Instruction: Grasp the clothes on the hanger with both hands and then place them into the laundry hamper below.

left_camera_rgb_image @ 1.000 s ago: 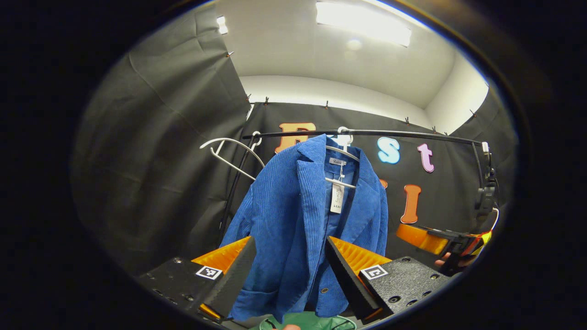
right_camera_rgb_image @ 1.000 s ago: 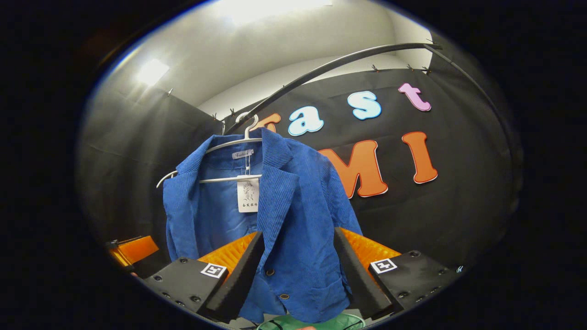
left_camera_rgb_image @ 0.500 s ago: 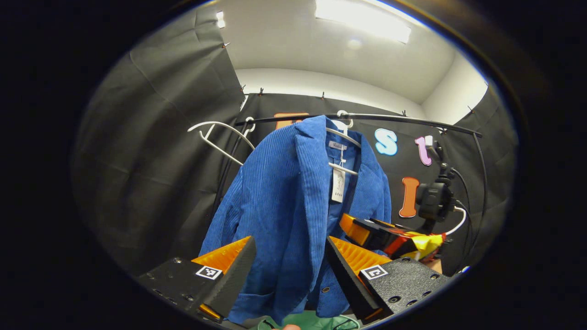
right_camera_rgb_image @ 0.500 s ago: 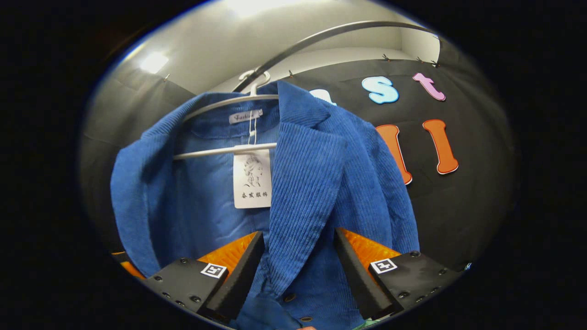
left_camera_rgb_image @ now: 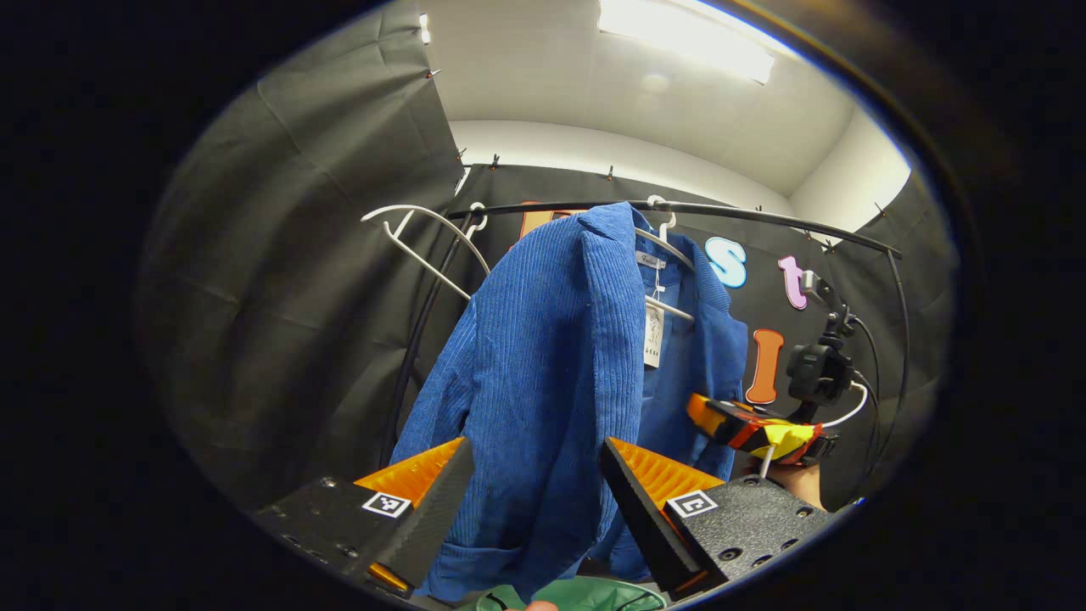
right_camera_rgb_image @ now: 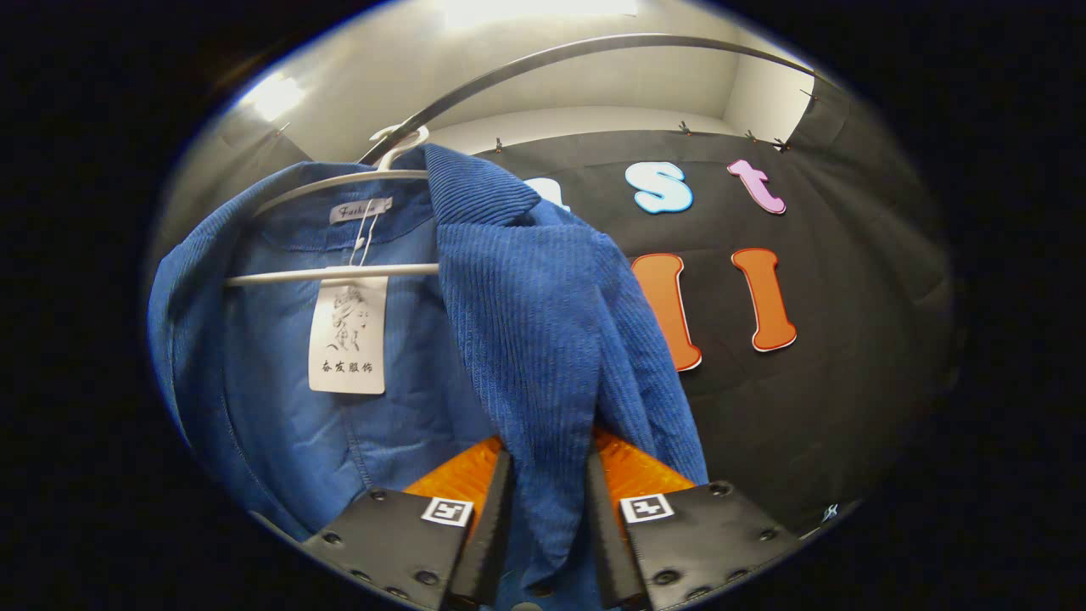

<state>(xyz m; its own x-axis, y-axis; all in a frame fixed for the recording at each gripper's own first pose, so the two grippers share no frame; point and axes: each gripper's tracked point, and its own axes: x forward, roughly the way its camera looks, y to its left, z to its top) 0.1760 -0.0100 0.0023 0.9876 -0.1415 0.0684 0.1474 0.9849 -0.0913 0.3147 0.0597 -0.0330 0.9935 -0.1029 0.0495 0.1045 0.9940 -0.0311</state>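
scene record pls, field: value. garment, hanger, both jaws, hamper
garment: blue corduroy jacket, hanging open, paper tag inside
hanger: white hanger under the jacket, hooked on the black rail; a second, bare white hanger further along the rail
right gripper: jaws closed on the jacket's front edge
left gripper: jaws open, the jacket's other front panel between them, not pinched
hamper: green hamper below the jacket, only its top edge in view
task state: one of two grasps made, jacket on its hanger
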